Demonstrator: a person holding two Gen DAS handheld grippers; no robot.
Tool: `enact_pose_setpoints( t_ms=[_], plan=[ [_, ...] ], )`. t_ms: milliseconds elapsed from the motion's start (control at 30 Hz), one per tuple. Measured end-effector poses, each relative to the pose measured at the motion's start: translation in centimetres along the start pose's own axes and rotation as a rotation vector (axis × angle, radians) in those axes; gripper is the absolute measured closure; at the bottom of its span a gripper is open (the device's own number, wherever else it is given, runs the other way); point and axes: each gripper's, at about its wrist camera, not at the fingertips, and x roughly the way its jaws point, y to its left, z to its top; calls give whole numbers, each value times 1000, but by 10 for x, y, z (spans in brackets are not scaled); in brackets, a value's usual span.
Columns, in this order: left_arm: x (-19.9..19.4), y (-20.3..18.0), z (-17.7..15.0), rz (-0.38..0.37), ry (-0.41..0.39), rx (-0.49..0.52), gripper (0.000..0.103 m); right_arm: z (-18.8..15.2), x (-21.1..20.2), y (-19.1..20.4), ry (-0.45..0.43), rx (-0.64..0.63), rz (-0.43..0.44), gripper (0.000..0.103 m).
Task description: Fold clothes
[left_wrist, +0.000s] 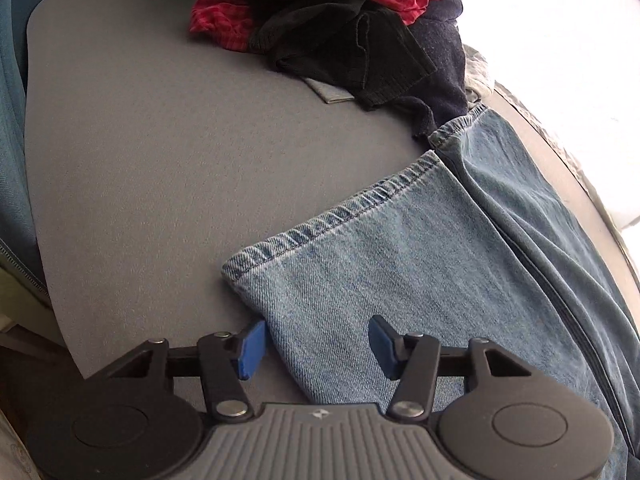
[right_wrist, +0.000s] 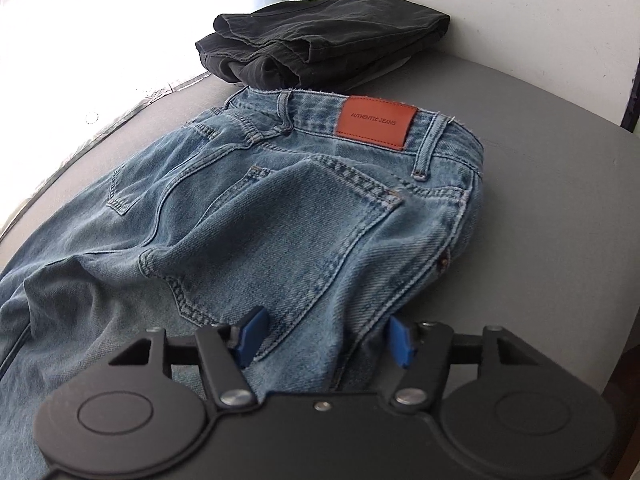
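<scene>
Jeans (left_wrist: 400, 280) lie flat on the table (left_wrist: 160, 160) while your left gripper (left_wrist: 316, 344) and right gripper (right_wrist: 324, 340) straddle denim, jaws apart; next, pinch and fold.

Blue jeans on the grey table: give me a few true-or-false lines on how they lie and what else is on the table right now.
1. The blue jeans lie back-pocket side up. True.
2. The leather patch on the waistband is green. False: it is orange-brown.
3. Folded black trousers sit beyond the waistband. True.
4. The left gripper hangs over the waistband. False: it straddles a leg near the hem.
5. The pile of clothes beyond the hems is all white. False: it is black, red and navy.
</scene>
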Motion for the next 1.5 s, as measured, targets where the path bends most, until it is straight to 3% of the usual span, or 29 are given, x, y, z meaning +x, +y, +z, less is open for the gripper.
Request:
enact_pose_setpoints(
  t_ms=[33,100,133,267,600,733,967,1067,1200,1333,1500],
  plan=[
    [0,0,1,1,-2,-5,53,2,-1,-4,1,30,-7,51],
    [0,2,4,-8,-5,-32,71,4,-2,-17,11,124,4,68],
    [1,5,6,-19,-4,-58,86,5,-2,-24,14,171,17,72],
    [-2,16,11,-61,-12,-150,100,4,-2,-48,35,330,107,83],
    [-43,9,14,-145,-137,-197,101,17,-32,-61,-59,588,349,92],
    [-71,3,30,-246,-187,-270,101,35,-48,-64,-103,650,463,93],
    [-132,-28,55,-324,-311,-196,101,68,-80,-64,-191,712,581,94],
    [-152,-32,53,-309,-340,-146,101,72,-88,-66,-200,691,579,94],
    [-151,-26,40,-221,-317,-95,101,60,-85,-72,-176,691,531,94],
    [-136,-20,33,-201,-277,-153,101,57,-76,-70,-146,710,495,94],
    [-129,-36,46,-219,-314,-167,102,83,-72,-41,-163,635,487,94]
  ],
)
